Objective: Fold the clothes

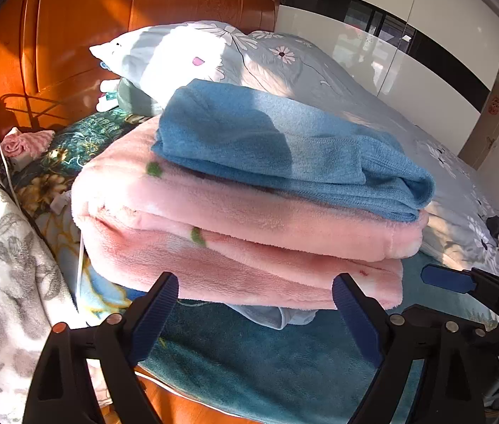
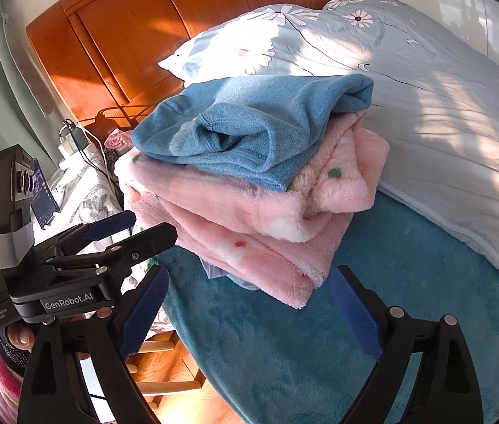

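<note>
Honestly, this looks pretty much wrapped up. There's a neat stack sitting on the bed's teal blanket (image 2: 285, 346): a folded blue garment (image 1: 285, 148) on top of a folded pink fleece piece (image 1: 235, 240) that's doubled over into about 3 layers. A bit of pale blue fabric (image 1: 277, 316) pokes out from under the pink one, can't tell what it is.

Both tools are empty. The left hand-held gripper (image 1: 254, 300) is spread wide just short of the stack's near edge, not touching it. The right hand-held gripper (image 2: 247, 298) is also wide open, with the pile straight ahead of it and slightly up.

Beyond the stack there's a floral duvet (image 2: 426, 81) and the wooden headboard (image 2: 136, 35). I don't see any loose clothes waiting, so I'd guess only tidying the pile is left, if anything.
</note>
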### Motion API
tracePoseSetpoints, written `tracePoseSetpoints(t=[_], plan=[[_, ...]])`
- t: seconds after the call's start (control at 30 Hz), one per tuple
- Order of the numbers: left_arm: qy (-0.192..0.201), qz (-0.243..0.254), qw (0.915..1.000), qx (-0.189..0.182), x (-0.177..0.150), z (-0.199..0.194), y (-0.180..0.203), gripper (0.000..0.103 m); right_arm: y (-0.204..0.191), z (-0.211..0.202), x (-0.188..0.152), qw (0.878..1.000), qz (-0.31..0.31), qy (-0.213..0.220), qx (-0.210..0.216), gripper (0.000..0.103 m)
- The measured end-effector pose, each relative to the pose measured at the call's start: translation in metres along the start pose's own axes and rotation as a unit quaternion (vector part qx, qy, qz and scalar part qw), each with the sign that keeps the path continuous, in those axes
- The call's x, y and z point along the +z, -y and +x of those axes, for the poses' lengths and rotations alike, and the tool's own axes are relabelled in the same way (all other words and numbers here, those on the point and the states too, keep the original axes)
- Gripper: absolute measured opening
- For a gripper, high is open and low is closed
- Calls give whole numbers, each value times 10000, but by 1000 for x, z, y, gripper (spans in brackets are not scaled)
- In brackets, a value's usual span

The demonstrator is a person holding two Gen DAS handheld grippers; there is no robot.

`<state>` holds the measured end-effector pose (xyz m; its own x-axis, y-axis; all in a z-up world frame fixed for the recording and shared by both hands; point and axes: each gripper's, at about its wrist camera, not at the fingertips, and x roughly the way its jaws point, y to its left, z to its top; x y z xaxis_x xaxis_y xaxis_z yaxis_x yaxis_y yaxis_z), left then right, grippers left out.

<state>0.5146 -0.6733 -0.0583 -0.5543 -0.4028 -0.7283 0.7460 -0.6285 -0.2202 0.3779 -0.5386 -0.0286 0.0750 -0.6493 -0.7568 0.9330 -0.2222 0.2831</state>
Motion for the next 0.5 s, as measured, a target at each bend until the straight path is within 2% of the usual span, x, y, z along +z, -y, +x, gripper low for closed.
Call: tracePoseSetpoints(t=[0.27, 0.5], plan=[[-8, -116, 9999, 102, -11, 2, -6, 103, 0, 5, -10, 9999, -14, -114, -129, 97], [-43, -72, 9998, 195, -16, 4, -4, 103, 2, 6, -15, 9997, -10, -178, -185, 97]])
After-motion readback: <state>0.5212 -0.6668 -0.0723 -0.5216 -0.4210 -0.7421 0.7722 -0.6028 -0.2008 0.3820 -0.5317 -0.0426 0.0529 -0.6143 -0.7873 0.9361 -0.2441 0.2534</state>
